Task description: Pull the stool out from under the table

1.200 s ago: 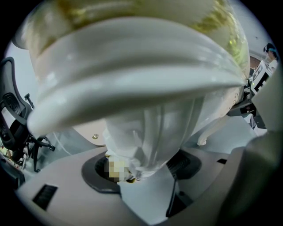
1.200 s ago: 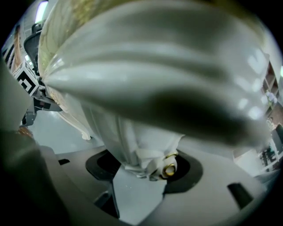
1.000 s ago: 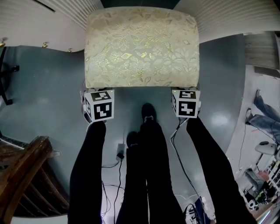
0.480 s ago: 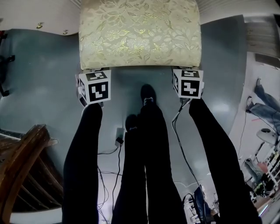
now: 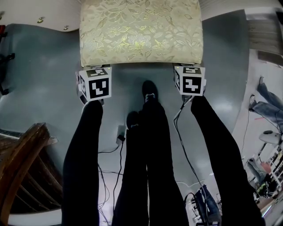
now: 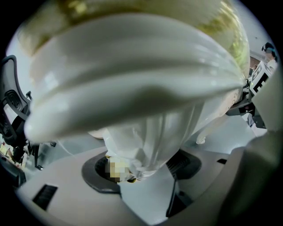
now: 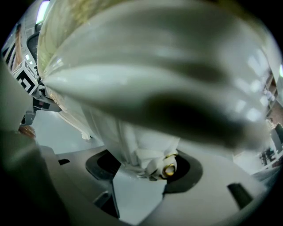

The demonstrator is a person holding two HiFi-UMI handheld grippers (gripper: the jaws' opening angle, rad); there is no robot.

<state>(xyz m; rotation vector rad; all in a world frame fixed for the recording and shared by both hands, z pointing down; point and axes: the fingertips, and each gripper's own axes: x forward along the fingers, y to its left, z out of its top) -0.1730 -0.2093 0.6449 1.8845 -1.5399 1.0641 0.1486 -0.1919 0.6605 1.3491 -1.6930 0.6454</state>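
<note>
The stool [image 5: 140, 31] has a cream and gold floral cushion and white legs; it stands at the top of the head view, partly under a white table [image 5: 26, 11]. My left gripper [image 5: 94, 84] is at its near left corner and my right gripper [image 5: 190, 81] at its near right corner, with the jaw tips hidden under the cushion edge. In the left gripper view a white stool leg [image 6: 150, 141] fills the space between the jaws of the left gripper [image 6: 141, 176]. In the right gripper view another leg [image 7: 128, 141], gold-ringed at the foot, sits between the jaws of the right gripper [image 7: 141, 176].
A person's dark-clad legs and shoes [image 5: 149, 92] stand on the grey floor just behind the stool. A dark wooden chair [image 5: 22, 167] is at lower left. Cables [image 5: 119, 145] trail over the floor, and clutter [image 5: 261, 145] lines the right side.
The stool, both grippers and the shoes have all slid upward in the head view together. The grippers keep their places at the stool's near corners.
</note>
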